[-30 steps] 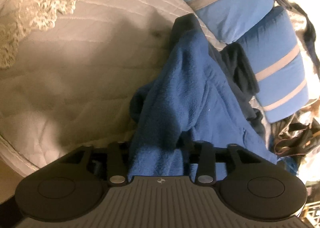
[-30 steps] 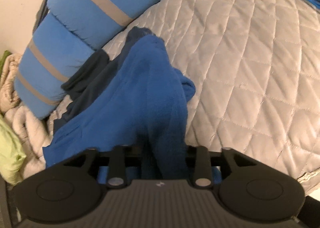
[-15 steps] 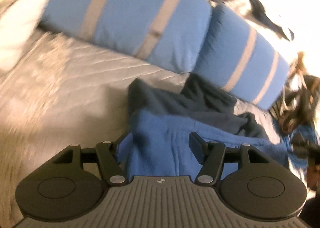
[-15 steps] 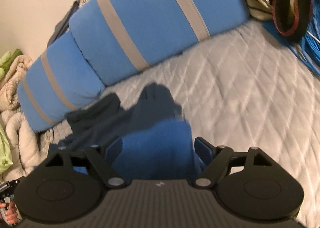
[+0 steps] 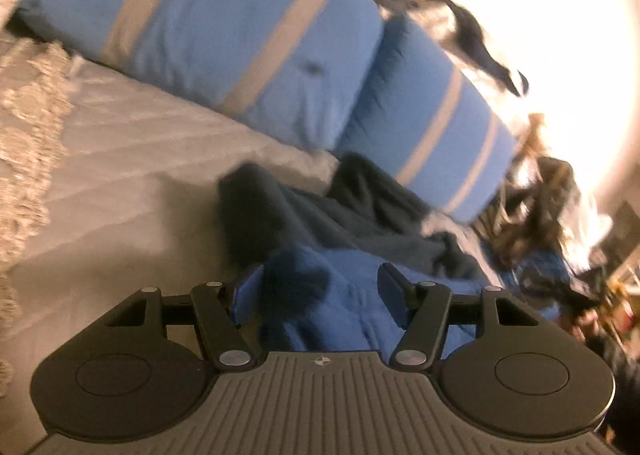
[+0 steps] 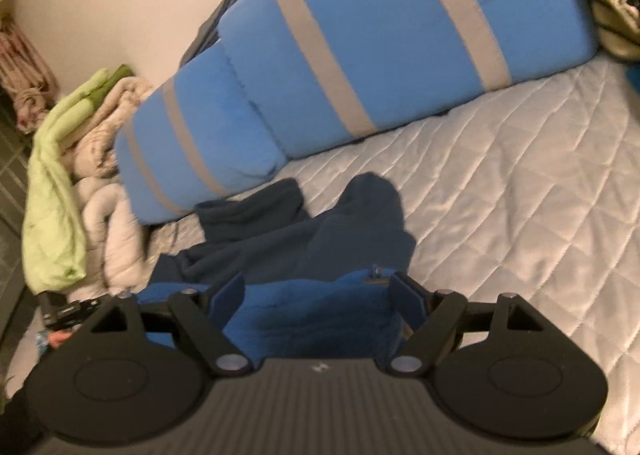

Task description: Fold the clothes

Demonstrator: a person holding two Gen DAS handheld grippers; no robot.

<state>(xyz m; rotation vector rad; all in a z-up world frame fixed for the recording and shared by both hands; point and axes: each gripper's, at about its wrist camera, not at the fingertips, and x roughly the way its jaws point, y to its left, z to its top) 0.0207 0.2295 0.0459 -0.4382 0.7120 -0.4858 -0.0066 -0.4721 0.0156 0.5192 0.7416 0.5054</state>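
A blue fleece garment (image 5: 352, 319) lies flat on the quilted bed (image 5: 120, 175), and its dark navy part (image 5: 320, 215) stretches toward the pillows. My left gripper (image 5: 320, 297) is open just over the fleece's near edge; the cloth lies loose between its fingers. In the right wrist view the same fleece (image 6: 312, 319) and navy part (image 6: 320, 239) spread out below my right gripper (image 6: 318, 295). That gripper stands wide open with its pads clear of the fabric. A small zipper pull (image 6: 374, 271) shows at the fleece's edge.
Two blue pillows with grey stripes (image 6: 400, 35) lean along the far side of the bed. A heap of green and beige laundry (image 6: 52, 175) sits left of them. Lace trim (image 5: 28, 135) edges the quilt, and dark clutter (image 5: 540, 215) lies beyond the bed's right side.
Both grippers opened and let go of the fleece, which hung bunched from them and now lies flat on the bed. Both hands rolled level and drew back a little.
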